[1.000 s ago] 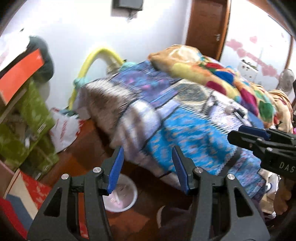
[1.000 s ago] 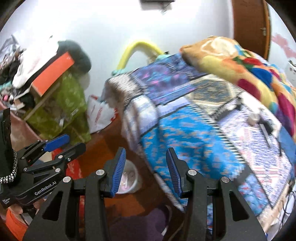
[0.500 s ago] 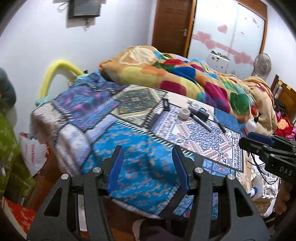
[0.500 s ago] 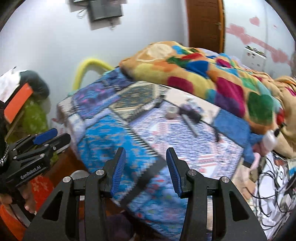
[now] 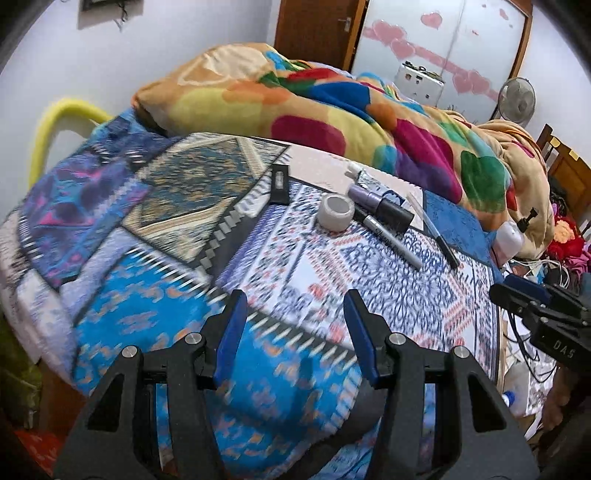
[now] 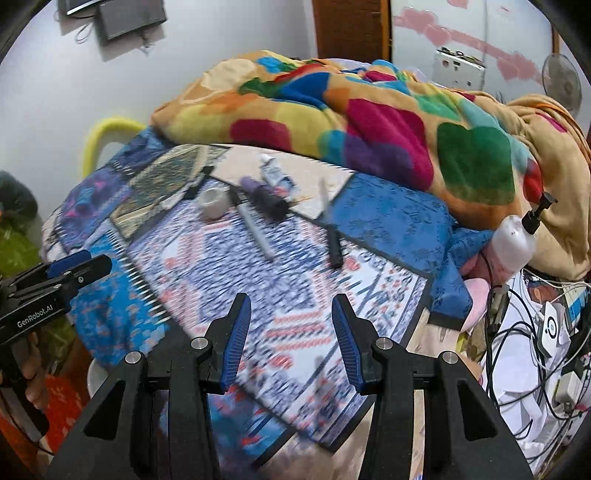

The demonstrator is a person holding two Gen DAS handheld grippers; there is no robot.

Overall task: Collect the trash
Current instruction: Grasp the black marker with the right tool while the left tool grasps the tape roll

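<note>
Small items lie on the patterned bedspread (image 5: 295,266): a white tape roll (image 5: 335,212) (image 6: 213,201), a purple and black tube (image 5: 380,206) (image 6: 264,197), a grey marker (image 5: 391,240) (image 6: 255,232), a black pen (image 5: 441,243) (image 6: 332,240), a crumpled tube (image 5: 364,177) and a black flat bar (image 5: 279,184). My left gripper (image 5: 293,332) is open and empty, above the bed's near edge. My right gripper (image 6: 291,332) is open and empty, nearer the bed's right side. Each gripper shows at the other view's edge.
A multicoloured blanket (image 5: 332,107) is heaped at the back of the bed. A white pump bottle (image 6: 515,243) and tangled cables (image 6: 535,332) are at the right. A yellow curved tube (image 5: 55,122) stands at the bed's left. A fan (image 5: 515,99) and a wooden door (image 5: 317,29) are behind.
Both views have swung right and up, from the floor beside the bed to the bed top. The items on the bedspread are now closer. Both grippers stayed open.
</note>
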